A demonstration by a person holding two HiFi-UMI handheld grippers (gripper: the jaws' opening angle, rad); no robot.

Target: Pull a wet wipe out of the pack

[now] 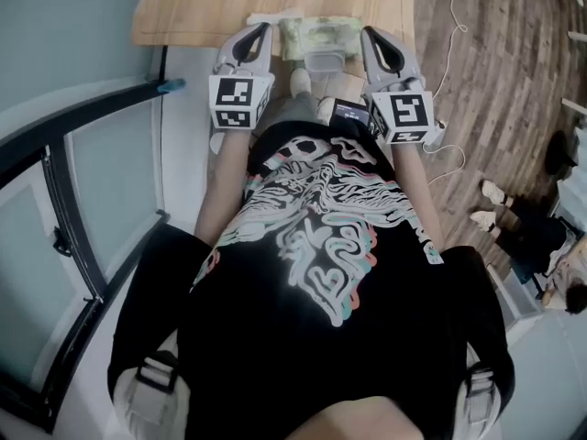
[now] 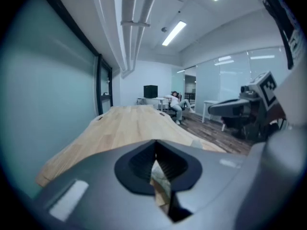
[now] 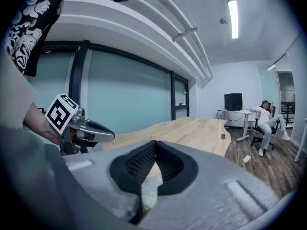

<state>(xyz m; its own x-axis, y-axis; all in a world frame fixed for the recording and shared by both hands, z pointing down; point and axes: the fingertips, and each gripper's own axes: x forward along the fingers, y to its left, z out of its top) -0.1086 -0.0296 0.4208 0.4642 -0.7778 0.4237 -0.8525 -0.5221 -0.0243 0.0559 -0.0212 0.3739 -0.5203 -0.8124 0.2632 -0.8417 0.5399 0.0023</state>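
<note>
One person stands at the near end of a long wooden worktop [image 1: 211,7] with two grippers raised side by side. Each gripper carries one cube with square markers, so two cubes in all.

The left gripper [image 1: 266,27] has its jaws brought right together. In the left gripper view the tips meet in a thin line and nothing is caught between them. Something pale shows only through the gap lower down.

The right gripper [image 1: 366,31] looks the same. Its jaws are closed tip to tip, and a whitish patch shows through the gap beneath them. I cannot tell whether that patch is pinched or just lies below.

There is one pack of wet wipes [image 1: 319,35], pale green. From the head view it sits at the near edge of the worktop, between the two gripper tips. I cannot tell whether either gripper touches it. One small clear box-like piece [image 1: 323,60] sits just on the near side of the pack.

On the wood-patterned floor to the right runs one white cable [image 1: 449,26] with one white plug block [image 1: 437,134].

Far down the room, one person [image 3: 265,115] sits on a chair by a white desk. One dark screen [image 3: 233,101] stands there too.
</note>
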